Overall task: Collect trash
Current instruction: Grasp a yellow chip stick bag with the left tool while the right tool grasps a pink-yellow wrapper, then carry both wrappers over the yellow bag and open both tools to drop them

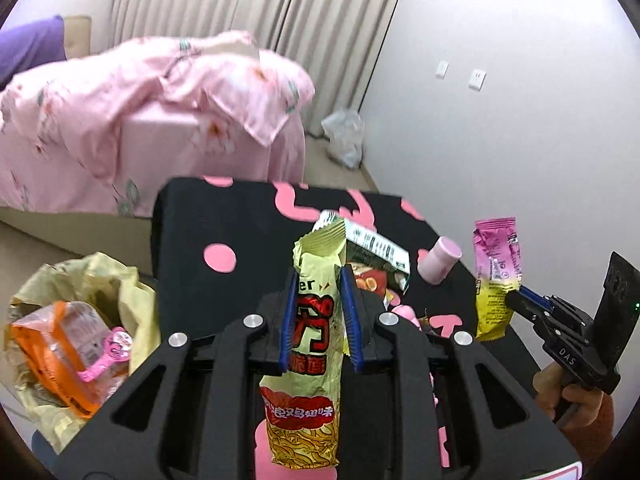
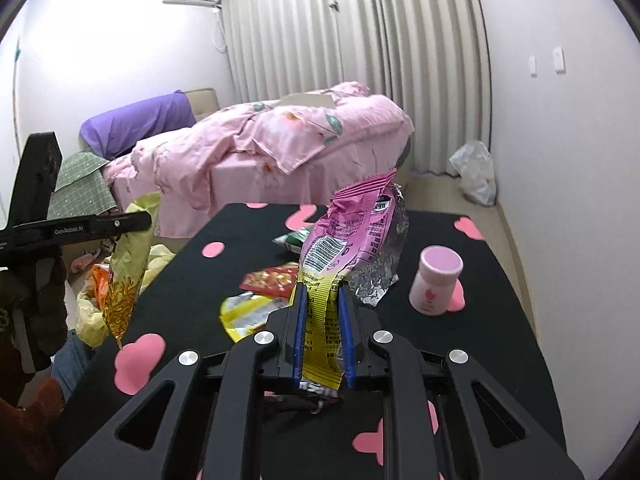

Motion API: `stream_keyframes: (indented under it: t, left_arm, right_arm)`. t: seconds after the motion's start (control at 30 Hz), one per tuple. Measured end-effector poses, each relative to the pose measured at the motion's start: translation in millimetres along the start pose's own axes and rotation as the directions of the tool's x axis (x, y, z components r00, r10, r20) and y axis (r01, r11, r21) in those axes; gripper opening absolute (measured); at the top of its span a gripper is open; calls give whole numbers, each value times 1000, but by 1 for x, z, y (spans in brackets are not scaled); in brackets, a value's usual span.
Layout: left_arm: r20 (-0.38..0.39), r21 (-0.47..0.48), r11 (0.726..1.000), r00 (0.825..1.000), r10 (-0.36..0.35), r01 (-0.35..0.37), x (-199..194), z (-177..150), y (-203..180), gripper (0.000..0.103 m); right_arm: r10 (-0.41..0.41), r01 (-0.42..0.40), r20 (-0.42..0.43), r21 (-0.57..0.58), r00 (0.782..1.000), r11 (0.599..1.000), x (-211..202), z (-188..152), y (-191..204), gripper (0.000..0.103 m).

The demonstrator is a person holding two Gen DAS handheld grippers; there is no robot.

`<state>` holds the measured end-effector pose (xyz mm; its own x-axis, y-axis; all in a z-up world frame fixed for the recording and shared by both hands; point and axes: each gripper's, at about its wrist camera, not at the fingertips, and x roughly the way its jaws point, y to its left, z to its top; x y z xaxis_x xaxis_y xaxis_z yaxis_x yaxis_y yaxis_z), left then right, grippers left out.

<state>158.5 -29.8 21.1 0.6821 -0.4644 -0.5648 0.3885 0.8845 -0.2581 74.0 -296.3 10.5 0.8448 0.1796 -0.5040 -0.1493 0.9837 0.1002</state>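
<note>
Both wrappers lifted off the surface, bag waiting at the left.

Left wrist view: the left hand-held gripper (image 1: 318, 296) pinched a yellow noodle wrapper (image 1: 308, 344); the yellow trash bag (image 1: 80, 320) gaped at near left, so the next move was probably a swing over it and a release. Right wrist view: the right hand-held gripper (image 2: 323, 330) pinched a pink-and-yellow wrapper (image 2: 352, 248); only here more wrappers (image 2: 272, 280) showed on the black surface (image 2: 500, 340).
</note>
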Motion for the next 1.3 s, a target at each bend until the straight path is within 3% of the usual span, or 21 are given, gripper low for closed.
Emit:
stream_keyframes:
  t: [0.3,0.47,0.67,0.87,1.03,1.17,1.3]
  left_arm:
    - [104,17,999,994,28,-30,-44,0,8,20]
    - [155,-56,996,985,74,-66,-72,4,44,20]
    - [217,-118,984,963,156,-133,-100,2,92,20]
    - [301,-187,967,927,224,-173,-114,-5,149,20]
    - [293,-279,935,908,300,-218,-104,-16,201,20]
    - [284,-330,917,903,321,-222,-83,-29,230,20]
    - [209,-345,905,919,334,-250,-56,-42,241,20]
  right_arm:
    - [67,-67,10,-70,998,995,-16,12,45,16]
    - [115,-113,4,-123,993,986,-12,25,80,16]
    - [162,-163,-20,-205,987,965,0,36,127,16]
    - [205,-214,-60,-262,977,941,22,46,165,16]
    - [231,-253,-106,-299,967,920,51,48,191,16]
    - [250,-288,-158,-306,955,908,80,46,206,16]
    - [284,-335,-197,-309,938,890,105,47,224,16]
